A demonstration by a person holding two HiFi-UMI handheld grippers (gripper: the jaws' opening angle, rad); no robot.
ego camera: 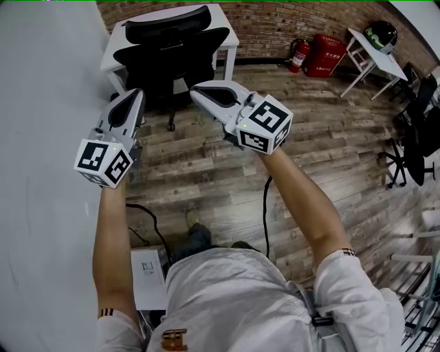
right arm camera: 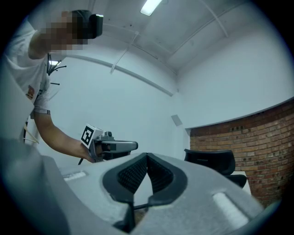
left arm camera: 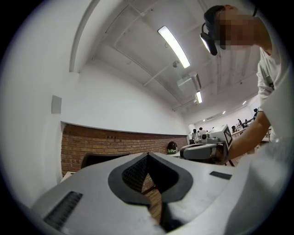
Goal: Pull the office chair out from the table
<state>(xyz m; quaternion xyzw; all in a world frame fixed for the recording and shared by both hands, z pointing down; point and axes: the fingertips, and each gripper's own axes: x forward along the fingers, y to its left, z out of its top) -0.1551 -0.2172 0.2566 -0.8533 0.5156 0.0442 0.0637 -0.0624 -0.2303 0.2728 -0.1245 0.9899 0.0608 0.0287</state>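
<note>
The office chair (ego camera: 172, 51) is only partly seen. Its black headrest and backrest face the person, while the seat sits under the white table (ego camera: 227, 31) and the base is mostly hidden behind the two grippers, with one leg and caster showing on the wood floor (ego camera: 330, 158). The table stands against the brick wall (ego camera: 275, 20), and its far edge is cut off by the top of the head view. In the left gripper view the chair is only a dark strip behind the gripper's own body. The right gripper view shows its headrest (right arm camera: 211, 160) more clearly.

A red case (ego camera: 325, 55) stands by the wall beside a fire extinguisher (ego camera: 298, 55), and what it holds cannot be seen. A white box (ego camera: 148, 275) lies on the floor by the person's feet, partly covered by the left arm, with its contents unclear. A dark helmet (ego camera: 381, 34) rests on a small white side table (ego camera: 368, 58) on the right.

The left gripper (ego camera: 135, 96) has its fingers pressed together with nothing between them — empty and touching nothing. The right gripper (ego camera: 194, 88) is also clenched shut on nothing. Both are held in the air short of the chair's backrest, pointing towards it.
</note>
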